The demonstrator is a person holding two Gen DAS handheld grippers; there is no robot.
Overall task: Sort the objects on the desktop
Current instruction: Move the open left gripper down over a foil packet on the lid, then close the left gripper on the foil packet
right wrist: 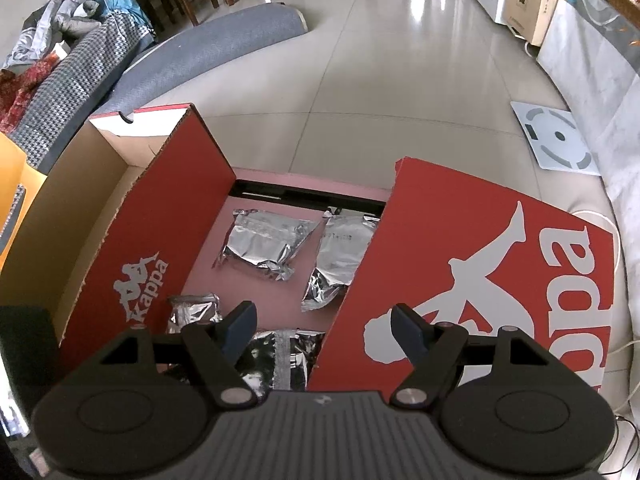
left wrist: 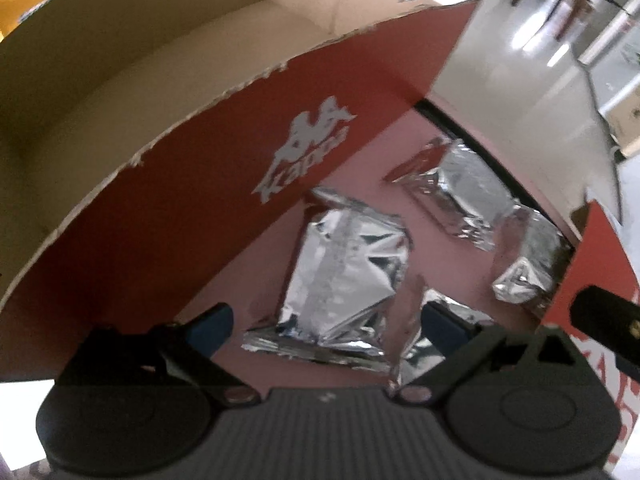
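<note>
Several silver foil packets lie on a pink mat [left wrist: 360, 168] between a red Kappa shoe box [left wrist: 224, 184] and its red lid [right wrist: 480, 280]. In the left wrist view my left gripper [left wrist: 326, 324] points down over the biggest packet [left wrist: 344, 276]. Its blue-padded fingers [left wrist: 208, 324] stand wide on either side, pads clear of the foil. Another packet [left wrist: 432, 344] lies under the right finger, and two more [left wrist: 460, 192] sit farther off. My right gripper [right wrist: 324, 330] hovers half open above the lid's near corner and a packet [right wrist: 288, 356], holding nothing. Other packets [right wrist: 268, 244] lie ahead.
The shoe box [right wrist: 80, 216] is open, showing a bare cardboard inside. The lid slants over the mat's right side and hides part of a packet [right wrist: 344, 256]. A grey sofa [right wrist: 80, 76], tiled floor, a white bathroom scale [right wrist: 560, 140] and a white cable lie beyond.
</note>
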